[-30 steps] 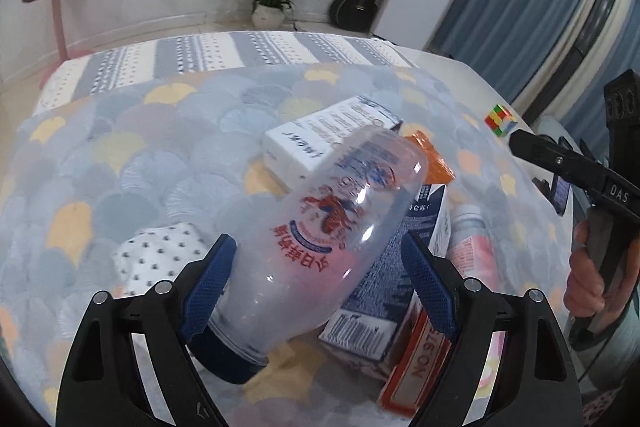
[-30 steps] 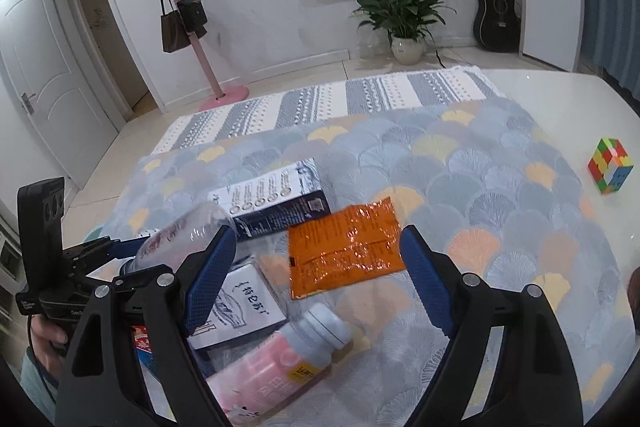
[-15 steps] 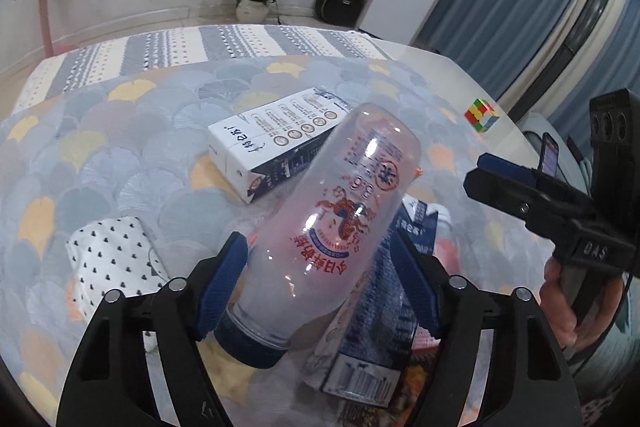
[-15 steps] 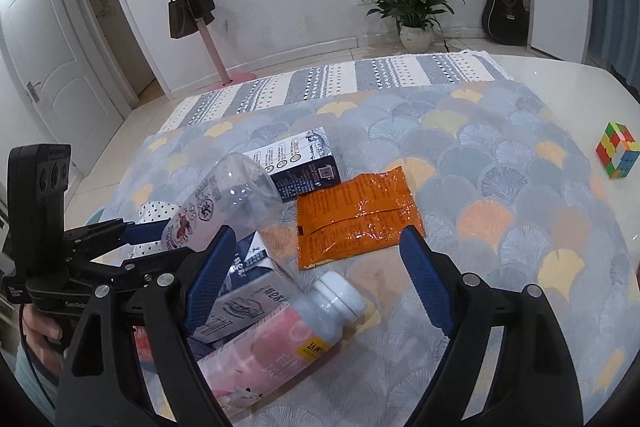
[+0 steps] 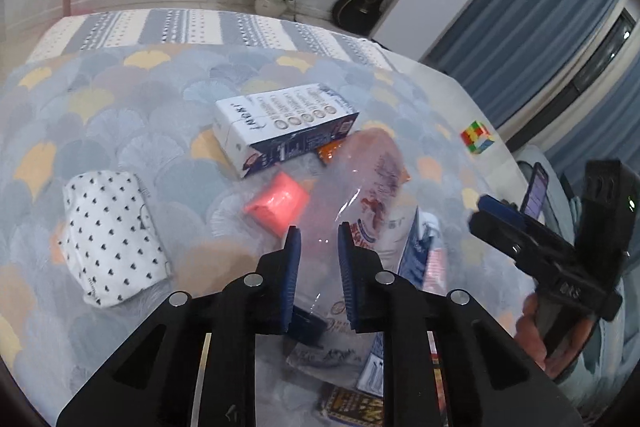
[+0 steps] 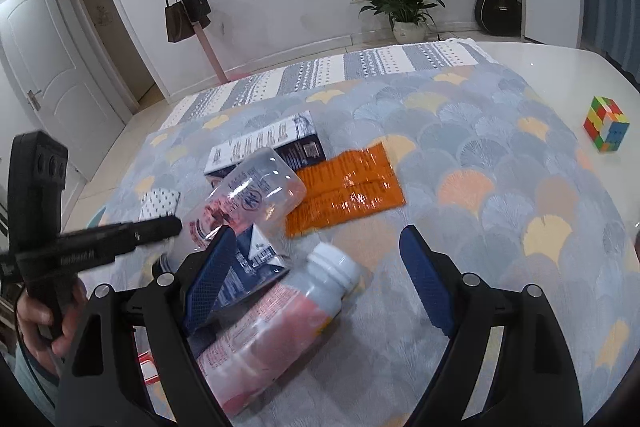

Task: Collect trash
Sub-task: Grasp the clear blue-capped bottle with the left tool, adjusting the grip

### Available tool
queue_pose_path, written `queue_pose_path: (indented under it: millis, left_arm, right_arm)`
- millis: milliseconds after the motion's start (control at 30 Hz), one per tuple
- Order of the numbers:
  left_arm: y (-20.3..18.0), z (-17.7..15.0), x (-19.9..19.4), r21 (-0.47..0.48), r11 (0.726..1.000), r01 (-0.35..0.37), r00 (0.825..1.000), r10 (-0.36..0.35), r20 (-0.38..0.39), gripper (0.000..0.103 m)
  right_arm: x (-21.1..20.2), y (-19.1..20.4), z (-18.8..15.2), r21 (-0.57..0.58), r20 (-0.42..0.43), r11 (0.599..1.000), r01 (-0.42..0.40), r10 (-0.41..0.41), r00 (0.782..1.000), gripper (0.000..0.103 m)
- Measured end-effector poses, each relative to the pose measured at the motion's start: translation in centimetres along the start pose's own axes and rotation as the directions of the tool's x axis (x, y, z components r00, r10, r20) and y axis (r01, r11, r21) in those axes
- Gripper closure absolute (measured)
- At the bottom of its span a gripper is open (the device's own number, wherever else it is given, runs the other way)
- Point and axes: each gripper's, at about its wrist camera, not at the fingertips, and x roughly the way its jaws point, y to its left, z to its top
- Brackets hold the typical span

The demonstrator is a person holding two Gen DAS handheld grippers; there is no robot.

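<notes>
Bottle plastic fills the gap in my left gripper [image 5: 318,239] as seen from the left wrist: my jaws there are closing, now only a narrow slot apart, with the neck end of the clear bottle [image 5: 368,187] between the blue pads, its dark cap just below them and its body tilted up and away over the tabletop [image 5: 120,99]. The pads look pressed to the plastic, though blur leaves this unsure. Beyond it lie a milk carton [image 5: 280,123] and a polka-dot pouch [image 5: 112,239]; my right gripper [image 5: 500,215] hovers at the right edge. From the right wrist, my right gripper [image 6: 316,267] stands wide open, holding nothing, with a pink bottle [image 6: 280,319] lying just below its jaws and an orange packet [image 6: 348,187] farther off. The clear bottle [image 6: 248,199] hangs tilted off my left gripper [image 6: 168,227].
</notes>
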Motion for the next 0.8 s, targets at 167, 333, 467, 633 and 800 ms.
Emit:
queue_pose_path:
  millis: [167,333,467,633,800]
  left_arm:
    - [-0.8,-0.2,1.0,-0.002,1.000,0.022,0.999,-0.022,-0.023,0.047]
    - [-2.8,-0.3,2.5,0.064,0.997,-0.030,0.999,0.033,-0.042,0.034]
    - [-4.2,-0.3,4.3,0.100,0.992,-0.074,0.995,0.080,-0.064,0.023]
    - [-4.9,0.2,5.4,0.081,0.994,-0.076,0.993,0.083,-0.085,0.021]
    - [-5.0,0.2,5.5,0.059,0.996,-0.074,0.992,0.079,-0.094,0.024]
  right_arm:
    - [-0.9,-1.0,-1.8,-0.002,0.004,1.000,0.025,-0.025,1.000,0.023]
    - [-1.9,-3.1,-2.9,0.042,0.014,0.999,0.016,-0.017,1.000,0.023]
    - [-2.0,-4.3,-3.2,0.063,0.012,0.998,0.016,-0.017,1.000,0.023]
    - [-2.5,-5.8,-3.2,0.086,0.015,0.996,0.019,-0.020,1.000,0.023]
    - [-2.8,-6.6,-3.5,0.096,0.014,0.995,0.027,-0.029,0.999,0.023]
